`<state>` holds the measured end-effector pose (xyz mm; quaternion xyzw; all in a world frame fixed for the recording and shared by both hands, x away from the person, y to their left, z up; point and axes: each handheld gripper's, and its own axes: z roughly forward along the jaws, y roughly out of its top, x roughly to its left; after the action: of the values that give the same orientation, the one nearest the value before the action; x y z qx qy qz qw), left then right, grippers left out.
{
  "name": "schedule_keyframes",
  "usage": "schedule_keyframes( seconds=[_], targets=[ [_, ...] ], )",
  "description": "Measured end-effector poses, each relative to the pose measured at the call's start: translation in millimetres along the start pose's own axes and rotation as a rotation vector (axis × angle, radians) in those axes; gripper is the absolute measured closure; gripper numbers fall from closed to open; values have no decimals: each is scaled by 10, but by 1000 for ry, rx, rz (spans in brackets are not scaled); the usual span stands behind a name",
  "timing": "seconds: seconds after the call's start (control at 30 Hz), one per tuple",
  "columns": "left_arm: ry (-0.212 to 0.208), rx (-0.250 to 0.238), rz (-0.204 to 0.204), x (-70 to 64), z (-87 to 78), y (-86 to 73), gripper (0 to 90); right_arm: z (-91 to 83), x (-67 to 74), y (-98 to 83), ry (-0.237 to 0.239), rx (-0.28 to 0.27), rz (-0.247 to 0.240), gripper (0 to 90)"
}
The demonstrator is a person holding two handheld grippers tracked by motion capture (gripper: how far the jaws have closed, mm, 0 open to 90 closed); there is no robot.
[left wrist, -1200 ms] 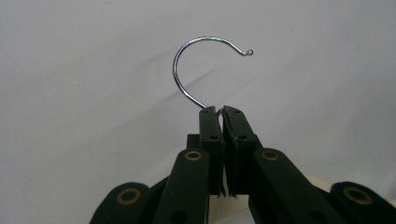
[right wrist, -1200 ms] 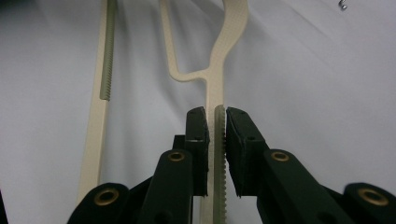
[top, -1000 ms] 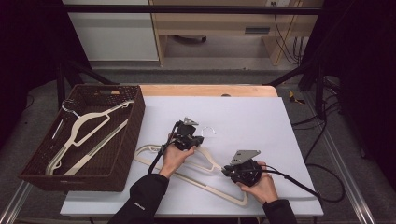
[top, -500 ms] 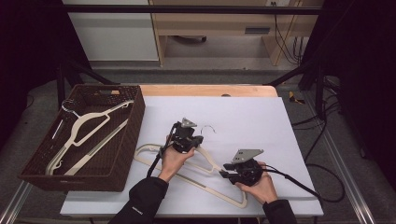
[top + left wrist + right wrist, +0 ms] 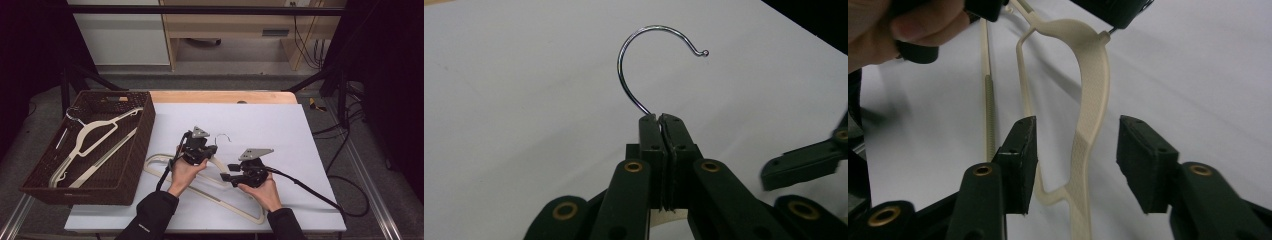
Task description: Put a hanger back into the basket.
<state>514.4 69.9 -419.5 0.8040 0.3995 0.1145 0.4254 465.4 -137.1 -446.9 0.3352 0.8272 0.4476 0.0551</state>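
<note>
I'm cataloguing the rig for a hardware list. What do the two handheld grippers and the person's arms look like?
Both the left gripper and the right gripper are black, each topped by a grey three-cornered plate. Their jaws are black linkage bars with brass-coloured pivot rings and squared black pads. A black cable trails from the right gripper, another from the left. The person wears dark long sleeves; the hands are ungloved.

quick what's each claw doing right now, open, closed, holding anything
Left claw: closed on the metal hook of the cream hanger.
Right claw: open, its jaws have just been opening; the hanger's arm sits between them, unpressed.
</note>
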Motion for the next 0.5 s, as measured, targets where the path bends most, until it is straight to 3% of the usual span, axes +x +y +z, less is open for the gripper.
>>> schedule_keyframes(
  seconds=[0.17,0.4,0.5],
  targets=[
    [-8,-11,10,-22,-72,-7,886,128,14,30,30,34,16,608],
    [-19,-25,13,-43,-151,-10,887,107,-16,58,38,24,40,757],
    [-21,-33,21,-55,-188,-15,887,106,-25,66,51,29,59,776]
  ],
)
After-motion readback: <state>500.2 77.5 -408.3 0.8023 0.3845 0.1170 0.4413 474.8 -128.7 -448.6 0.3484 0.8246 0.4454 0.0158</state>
